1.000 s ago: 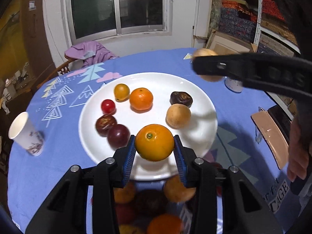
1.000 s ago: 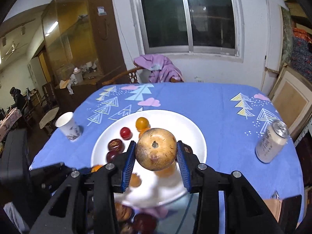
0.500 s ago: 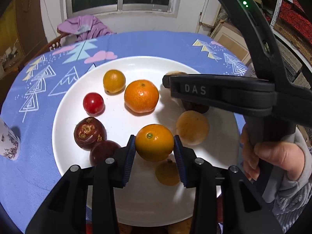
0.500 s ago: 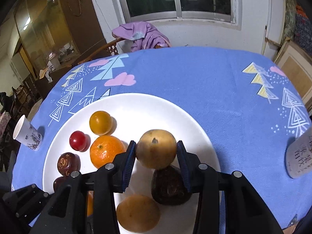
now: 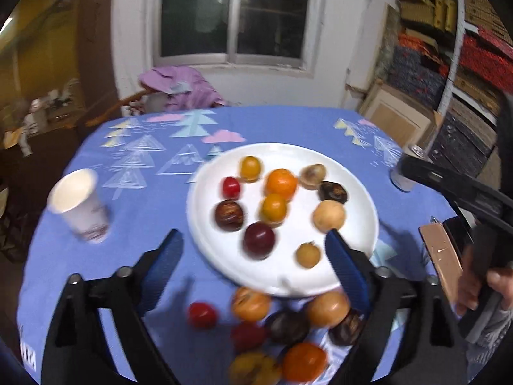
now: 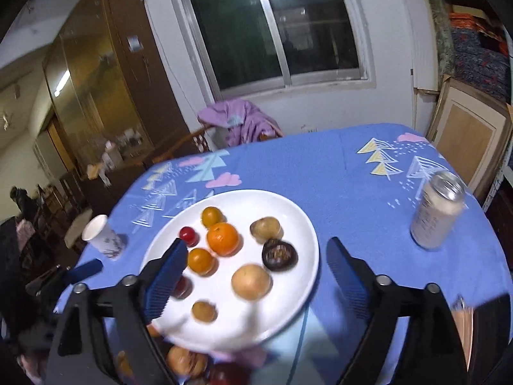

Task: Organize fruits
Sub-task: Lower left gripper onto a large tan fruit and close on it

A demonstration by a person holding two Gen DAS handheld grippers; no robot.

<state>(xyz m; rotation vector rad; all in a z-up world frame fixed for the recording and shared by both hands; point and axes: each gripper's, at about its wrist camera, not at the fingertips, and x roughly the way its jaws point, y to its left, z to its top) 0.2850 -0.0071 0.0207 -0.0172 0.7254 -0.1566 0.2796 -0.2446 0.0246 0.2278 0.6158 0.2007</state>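
While both sets of jaws were opening with nothing between them, left gripper (image 5: 253,250) and right gripper (image 6: 256,263) hung over the white plate (image 6: 307,231); loose fruits (image 5: 282,330) lay on the blue tablecloth (image 5: 154,199) just beside its near rim.

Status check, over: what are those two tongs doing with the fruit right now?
Both tongs, left and right, opening, nothing between them. Nine fruits on white plate; loose pile waiting beside it. Nothing blocking.

Indoor ceiling light w/ glare in dark window (image 5: 235,12), motion blur, heavy fisheye edge distortion.
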